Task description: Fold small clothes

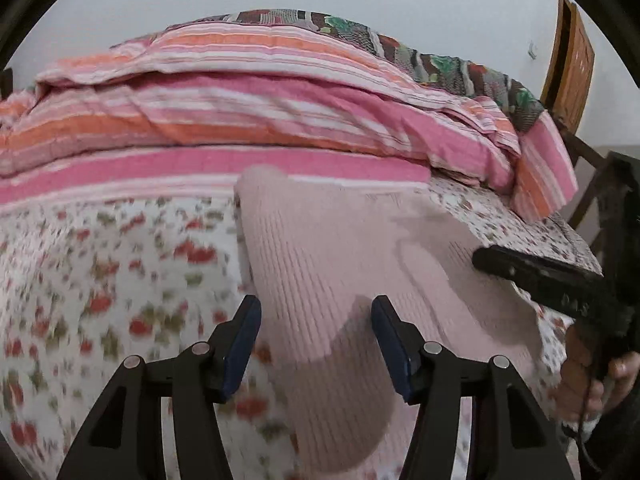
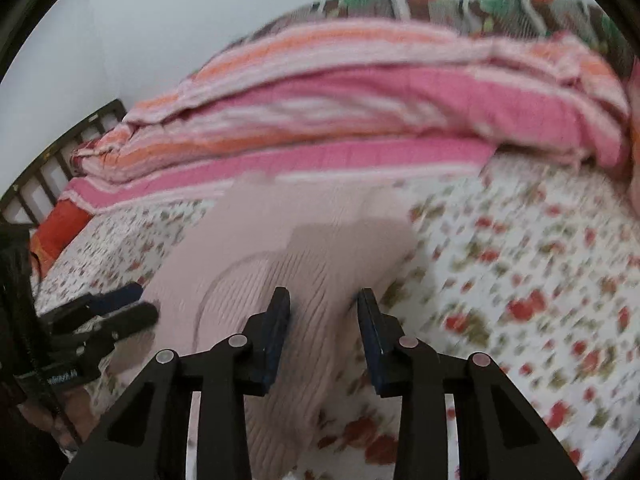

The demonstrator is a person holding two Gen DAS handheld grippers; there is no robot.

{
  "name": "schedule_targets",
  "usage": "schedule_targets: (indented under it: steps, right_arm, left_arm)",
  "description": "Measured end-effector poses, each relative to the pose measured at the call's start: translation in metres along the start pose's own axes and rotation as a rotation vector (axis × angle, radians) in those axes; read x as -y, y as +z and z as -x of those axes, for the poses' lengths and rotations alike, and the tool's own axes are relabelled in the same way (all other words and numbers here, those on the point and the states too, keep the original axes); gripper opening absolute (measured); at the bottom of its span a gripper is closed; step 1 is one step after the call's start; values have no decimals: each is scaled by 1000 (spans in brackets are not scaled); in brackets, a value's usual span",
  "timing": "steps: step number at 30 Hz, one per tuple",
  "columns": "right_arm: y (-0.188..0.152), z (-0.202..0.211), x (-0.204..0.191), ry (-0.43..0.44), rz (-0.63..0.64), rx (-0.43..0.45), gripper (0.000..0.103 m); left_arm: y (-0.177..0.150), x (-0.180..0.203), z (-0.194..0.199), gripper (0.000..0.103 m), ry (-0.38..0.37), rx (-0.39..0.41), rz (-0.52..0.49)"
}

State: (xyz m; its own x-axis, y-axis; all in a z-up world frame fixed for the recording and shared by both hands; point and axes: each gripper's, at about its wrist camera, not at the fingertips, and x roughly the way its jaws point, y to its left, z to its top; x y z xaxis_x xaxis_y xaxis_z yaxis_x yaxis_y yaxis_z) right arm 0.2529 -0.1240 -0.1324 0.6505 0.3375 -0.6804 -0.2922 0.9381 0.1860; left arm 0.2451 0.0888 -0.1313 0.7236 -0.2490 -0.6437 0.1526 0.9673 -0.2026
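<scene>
A pale pink ribbed knit garment [image 1: 340,248] lies flat on the flowered bedsheet [image 1: 100,272]; it also shows in the right wrist view [image 2: 280,240]. My left gripper [image 1: 316,312] is open above the garment's left part, with nothing between its jaws. My right gripper [image 2: 324,304] is open above the garment's right edge, empty. The right gripper shows in the left wrist view [image 1: 480,258] over the garment's right side. The left gripper shows in the right wrist view [image 2: 144,304] at the garment's left edge.
A folded pink and orange striped quilt [image 1: 260,112] lies along the back of the bed, with a patterned blanket [image 1: 420,56] behind it. A wooden door [image 1: 568,68] stands at the right. A dark bed rail [image 2: 52,168] and an orange cloth [image 2: 56,228] are at the left.
</scene>
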Motion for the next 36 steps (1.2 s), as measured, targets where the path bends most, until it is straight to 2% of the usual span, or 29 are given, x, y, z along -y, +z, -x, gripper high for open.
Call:
schedule_targets:
  steps: [3, 5, 11, 12, 13, 14, 16, 20, 24, 25, 29, 34, 36]
  right_arm:
    - [9, -13, 3, -53, 5, 1, 35]
    - [9, -30, 8, -93, 17, -27, 34]
    - [9, -43, 14, -85, 6, -38, 34]
    - [11, -43, 15, -74, -4, -36, 26]
    - [13, -41, 14, -46, -14, -20, 11]
    - [13, -37, 11, -27, -1, 11, 11]
    - [11, -36, 7, -44, 48, 43, 11]
    - [11, -48, 26, -44, -51, -4, 11]
    - [15, -47, 21, -123, -22, -43, 29]
    - [14, -41, 21, -134, -23, -35, 29]
    - [6, -19, 21, -90, -76, -11, 29]
    - [-10, -5, 12, -137, -48, -19, 29]
    - [-14, 4, 12, -147, -49, -23, 29]
  left_arm:
    - [12, 2, -25, 54, 30, -24, -17]
    - [8, 0, -34, 55, 32, -40, -1]
    - [0, -8, -31, 57, 10, -23, 46]
    - [-1, -9, -29, 57, -1, -16, 65]
    - [-2, -11, -26, 57, -13, -4, 85]
    - [-3, -12, -23, 57, -20, 5, 94]
    - [-3, -13, -18, 56, -27, 21, 97]
    - [-2, -8, -20, 57, -4, 14, 78]
    - [-4, -7, -26, 58, 5, -4, 77]
    - [-4, -8, -26, 58, 3, -7, 81]
    - [-6, -13, -24, 58, -5, -26, 110]
    - [-14, -3, -7, 57, -4, -33, 111]
    - [-19, 4, 1, 56, 18, -48, 96]
